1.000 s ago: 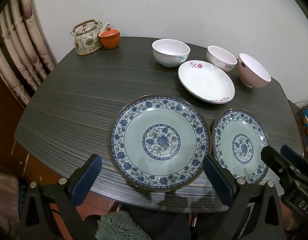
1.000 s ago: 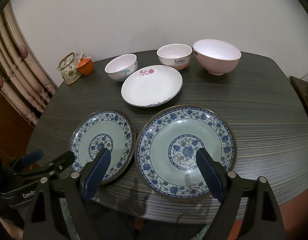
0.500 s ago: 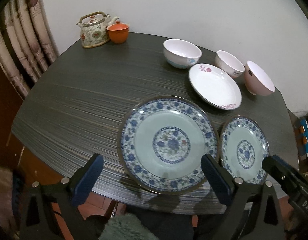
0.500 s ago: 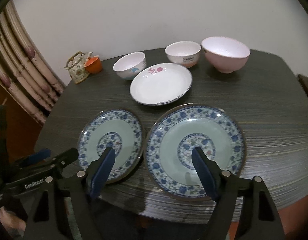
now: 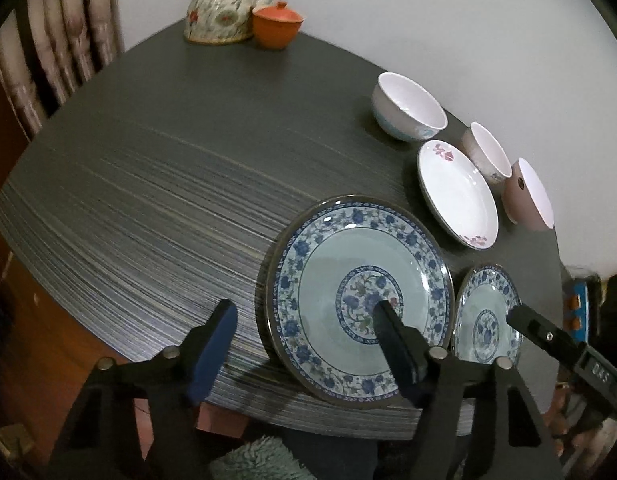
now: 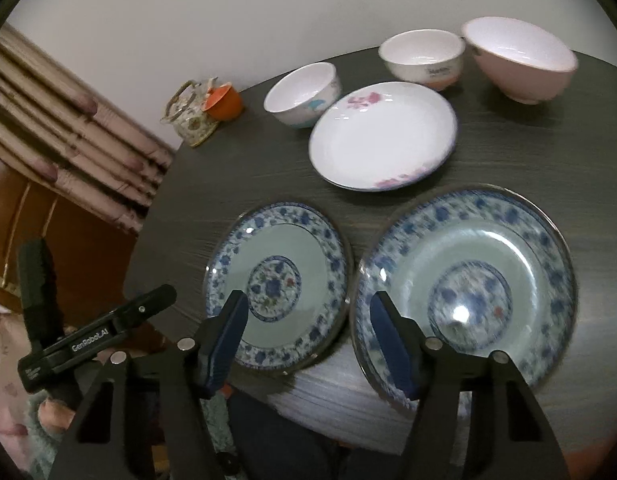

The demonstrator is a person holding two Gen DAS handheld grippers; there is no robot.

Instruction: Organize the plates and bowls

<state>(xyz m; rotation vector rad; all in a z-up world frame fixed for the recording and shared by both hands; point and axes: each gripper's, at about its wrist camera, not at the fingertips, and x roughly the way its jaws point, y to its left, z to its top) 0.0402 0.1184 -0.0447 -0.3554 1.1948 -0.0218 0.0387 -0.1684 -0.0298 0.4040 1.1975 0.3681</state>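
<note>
Two blue-patterned plates lie side by side at the table's near edge: the left plate [image 5: 360,300] [image 6: 276,284] and the right plate [image 5: 488,316] [image 6: 468,288]. Behind them sit a white plate with pink flowers [image 6: 382,136], a white bowl [image 6: 302,94], a small white bowl [image 6: 424,58] and a pink bowl [image 6: 520,64]. My left gripper [image 5: 306,348] hangs over the left plate's near-left rim, jaws closing, pads touching nothing. My right gripper [image 6: 310,344] straddles the gap between the two plates, jaws closing, nothing gripped.
A patterned teapot [image 5: 220,8] and an orange lidded cup [image 5: 276,26] stand at the far left corner by a curtain [image 6: 68,128]. The dark striped table [image 5: 148,184] ends just under the grippers. A white wall runs behind the bowls.
Both grippers have sunk toward the near plates and swung left, so the dishes sit further right in each view. Both pairs of jaws have narrowed.
</note>
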